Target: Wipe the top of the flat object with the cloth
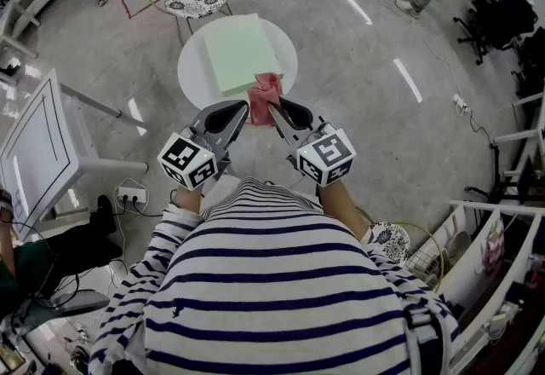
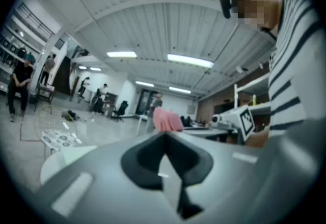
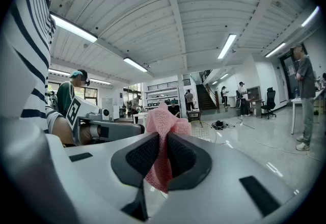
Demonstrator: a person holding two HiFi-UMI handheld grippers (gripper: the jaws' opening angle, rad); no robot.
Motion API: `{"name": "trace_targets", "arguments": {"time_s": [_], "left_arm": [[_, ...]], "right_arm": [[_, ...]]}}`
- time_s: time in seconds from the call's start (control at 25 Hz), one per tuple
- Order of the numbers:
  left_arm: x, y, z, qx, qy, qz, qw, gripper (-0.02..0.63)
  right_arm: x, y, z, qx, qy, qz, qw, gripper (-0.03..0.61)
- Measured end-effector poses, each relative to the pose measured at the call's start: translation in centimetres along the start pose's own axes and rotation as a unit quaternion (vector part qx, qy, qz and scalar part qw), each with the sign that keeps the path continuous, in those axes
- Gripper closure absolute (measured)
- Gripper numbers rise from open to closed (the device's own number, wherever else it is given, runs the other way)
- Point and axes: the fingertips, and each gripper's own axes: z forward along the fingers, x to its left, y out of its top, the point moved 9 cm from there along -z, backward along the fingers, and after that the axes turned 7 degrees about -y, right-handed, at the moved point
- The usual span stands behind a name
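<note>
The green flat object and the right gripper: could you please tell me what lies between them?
Only the pink cloth, clamped in the right gripper; in the head view it overlaps the near corner of the green flat object.

The cloth (image 1: 265, 97) hides part of the round table's (image 1: 194, 66) near rim.
</note>
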Motion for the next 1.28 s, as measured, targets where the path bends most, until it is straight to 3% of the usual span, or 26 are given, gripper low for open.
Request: {"name": "trace_targets", "arguments": {"time_s": [0.88,1.28], "left_arm": [[-1.1,-0.3,0.9,0.005,-0.009,0.001,0.9999,0.606],[-1.4,-1.4,2.0,0.017,-0.015,-0.016,0.9996,0.606]], "right_arm": [[-0.6,-0.3,-1.0,-0.001,0.02,0.018,1.0,0.529],[-1.4,-1.7,-1.8,0.016,0.013,0.037,0.999,0.528]]}}
